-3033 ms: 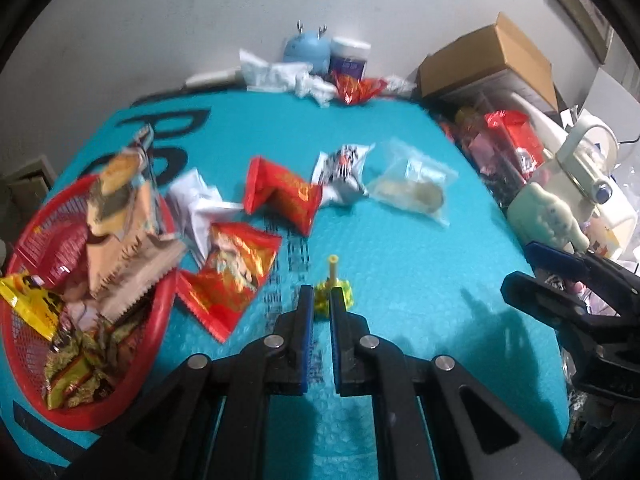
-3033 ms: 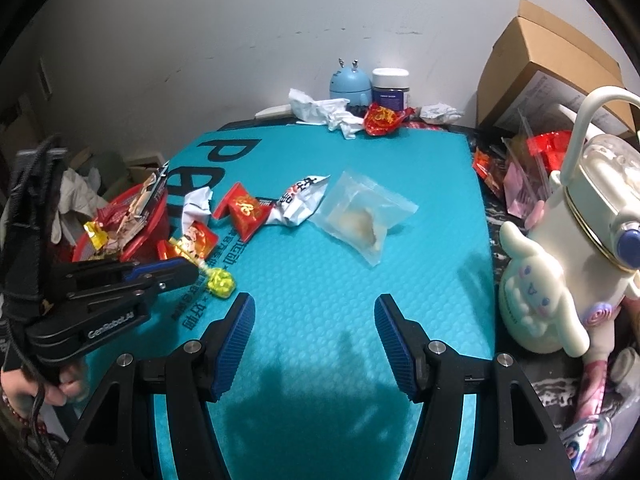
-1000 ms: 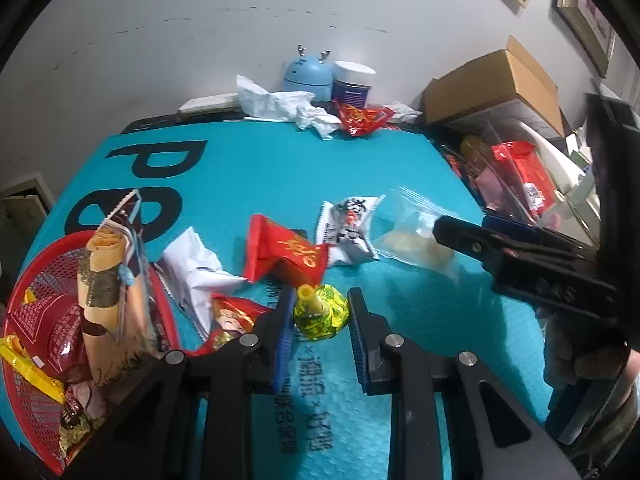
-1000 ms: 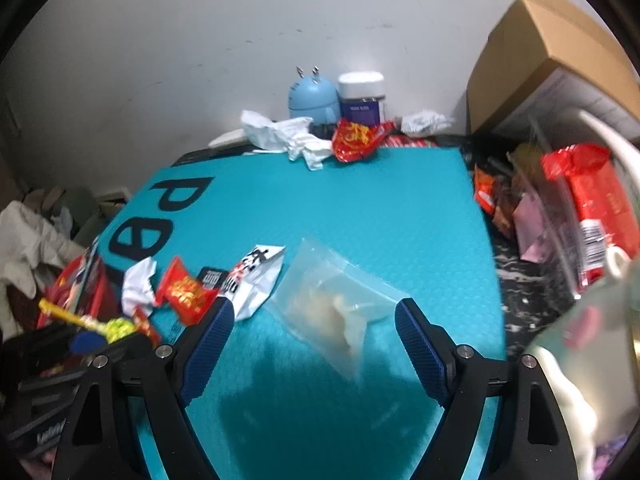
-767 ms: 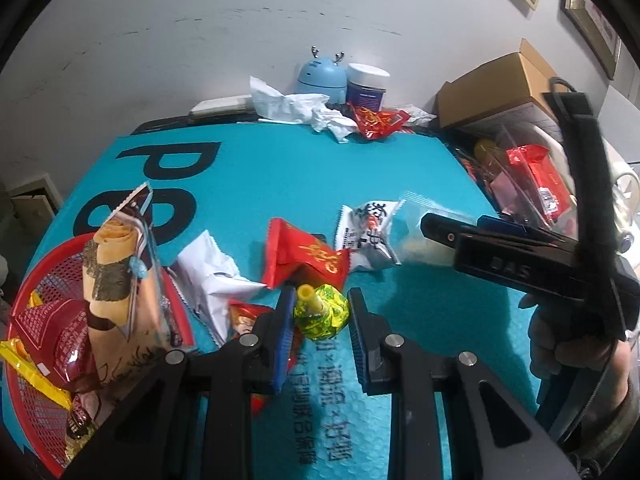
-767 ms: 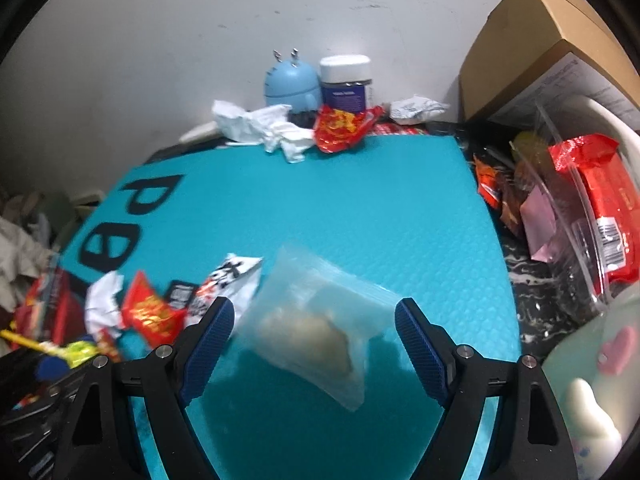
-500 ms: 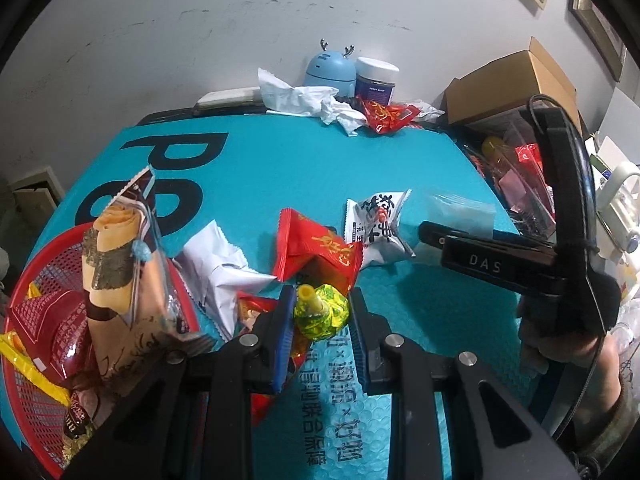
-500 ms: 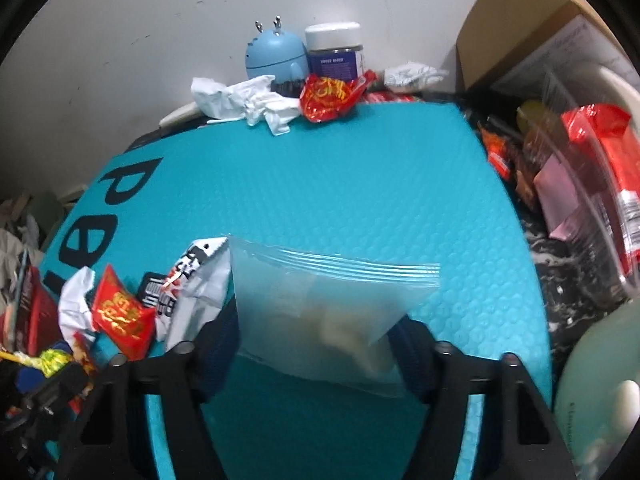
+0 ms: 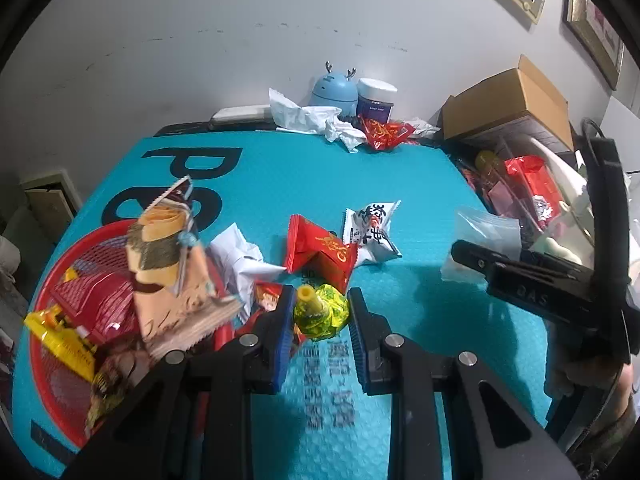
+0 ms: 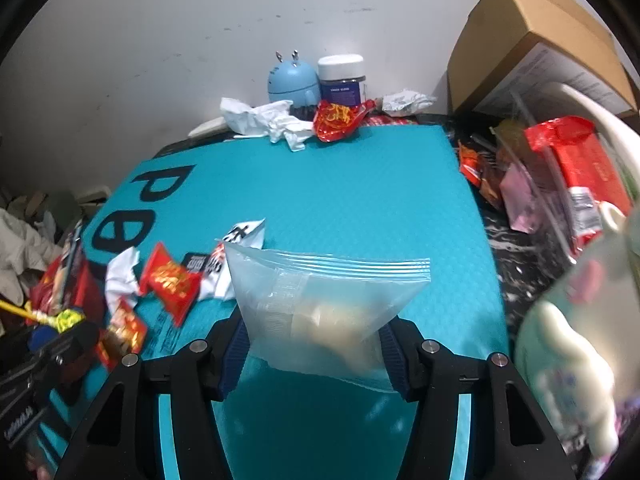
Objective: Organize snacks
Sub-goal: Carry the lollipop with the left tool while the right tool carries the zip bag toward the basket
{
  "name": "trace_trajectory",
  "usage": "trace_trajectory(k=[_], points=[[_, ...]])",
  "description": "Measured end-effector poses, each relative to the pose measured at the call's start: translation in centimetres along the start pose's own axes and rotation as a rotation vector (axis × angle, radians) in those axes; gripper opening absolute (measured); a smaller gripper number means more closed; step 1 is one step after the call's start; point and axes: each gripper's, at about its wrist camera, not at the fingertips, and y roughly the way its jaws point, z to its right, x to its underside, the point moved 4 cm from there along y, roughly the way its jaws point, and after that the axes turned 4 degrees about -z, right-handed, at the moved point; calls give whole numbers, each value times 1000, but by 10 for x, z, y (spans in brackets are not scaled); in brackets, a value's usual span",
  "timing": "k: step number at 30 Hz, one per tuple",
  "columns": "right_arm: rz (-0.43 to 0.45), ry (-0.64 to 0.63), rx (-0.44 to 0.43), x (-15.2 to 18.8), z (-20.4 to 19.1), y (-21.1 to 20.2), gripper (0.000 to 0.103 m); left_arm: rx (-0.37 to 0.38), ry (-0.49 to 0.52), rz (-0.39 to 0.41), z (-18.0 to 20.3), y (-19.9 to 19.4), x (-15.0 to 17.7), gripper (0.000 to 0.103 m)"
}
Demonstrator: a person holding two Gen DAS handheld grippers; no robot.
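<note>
Both claws were loaded. Our right gripper (image 10: 316,346) had its jaws closing on a clear zip-top bag (image 10: 328,308) with pale pieces inside, lifted off the mat; the blue pads (image 10: 390,354) pressed its lower corners. Our left gripper (image 9: 320,318) was clenched on a lollipop in a yellow-green wrapper (image 9: 322,314), its yellow stick pointing up and left, held above the mat just right of the basket.

Going by size, we saw the teal foam mat (image 9: 360,176) first, printed with large black letters of which "P" and a rounded character below it could be read; smaller black characters near our left claw were too blurred to read. At the mat's left edge sat the red mesh basket (image 9: 60,256), piled with snack packs, among them a tall tan pouch (image 9: 172,276) leaning out and a yellow wrapper (image 9: 60,332). A brown cardboard box (image 9: 516,108) stood at the far right. Against the wall stood a blue antlered figure (image 9: 334,90) and a white-lidded dark jar (image 9: 376,98), its label unreadable, beside crumpled white paper (image 9: 304,116) and a red foil wrapper (image 9: 384,132).

On the mat lay a red packet with gold characters (image 9: 320,256), touching a white packet with black characters (image 9: 374,228). A crumpled white wrapper (image 9: 240,252) lay by the basket. The side of the right gripper bore the letters "DAS" in the left wrist view.
</note>
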Motion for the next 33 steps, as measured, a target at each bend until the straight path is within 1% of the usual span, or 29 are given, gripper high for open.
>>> trace_trajectory(k=[6,17,25,33], points=[[5,-8,-29,22,-5,-27,58,-7,-4,30,4,-27,10,25],[-7,-36,-109,68,-22,-66,58,1,1,80,13,-77,43,25],[-18,-89,-192,97,-48,-90,58,-2,-27,99,8,-106,69,25],[-26,-165,-280,117,-84,-103,58,-37,-86,116,-11,-131,93,25]])
